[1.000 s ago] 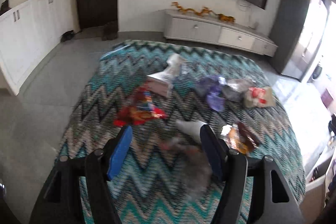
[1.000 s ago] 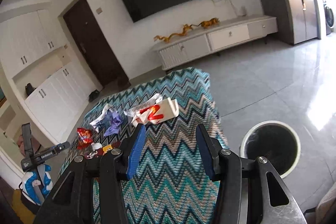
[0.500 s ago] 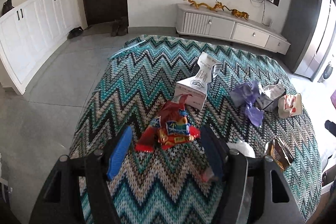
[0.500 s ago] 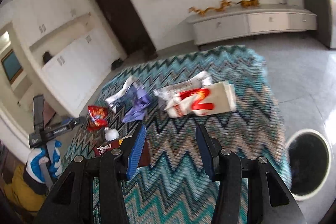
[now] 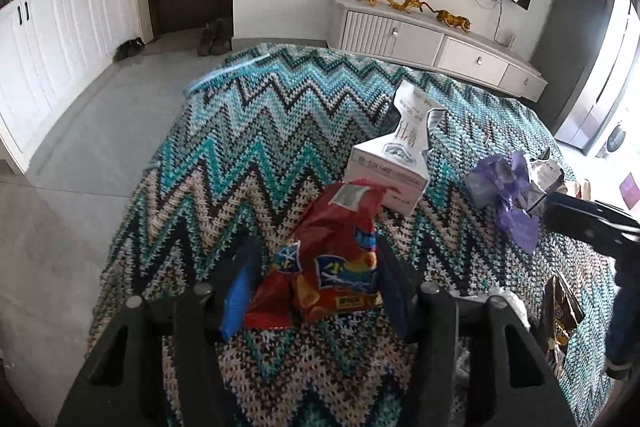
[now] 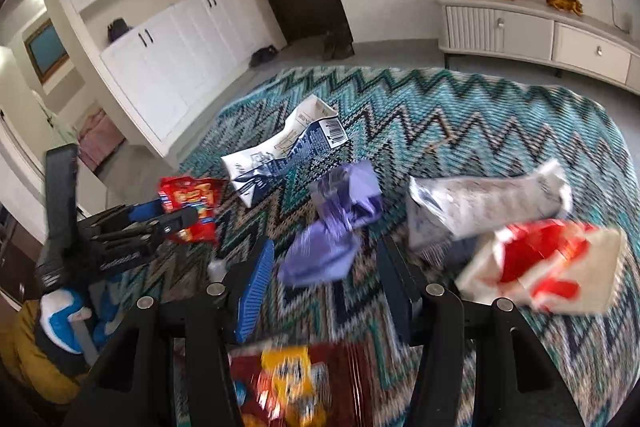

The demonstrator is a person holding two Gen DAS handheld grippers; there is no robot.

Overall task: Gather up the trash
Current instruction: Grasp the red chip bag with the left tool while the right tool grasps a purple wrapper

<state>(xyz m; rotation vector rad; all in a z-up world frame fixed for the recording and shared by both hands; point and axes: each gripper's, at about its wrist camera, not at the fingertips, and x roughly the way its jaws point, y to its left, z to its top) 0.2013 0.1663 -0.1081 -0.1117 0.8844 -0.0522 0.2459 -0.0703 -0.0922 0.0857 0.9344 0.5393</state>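
On a zigzag-patterned teal blanket [image 5: 248,155], pieces of trash lie scattered. From the left wrist view, the left gripper [image 5: 314,287] points down at a red snack bag [image 5: 332,263], which sits between its two blue-padded fingers [image 5: 236,291]. The jaws are closing around the bag, and the right pad looks to be at the bag's edge; a firm pinch cannot be confirmed. Just beyond the bag lies a crushed white carton [image 5: 394,159], and to its right a crumpled purple wrapper [image 5: 506,195].

From the right wrist view, which is blurred, the right gripper [image 6: 326,283] hovers above the same purple wrapper [image 6: 340,227]; its jaws are opening and nothing is pinched. Beside it to the right lie a silver-white wrapper [image 6: 484,203] and a red-and-white carton [image 6: 540,263]. A dark red packet with yellow print [image 6: 292,383] lies under the gripper's body. A gloved hand [image 6: 60,319] shows at lower left.
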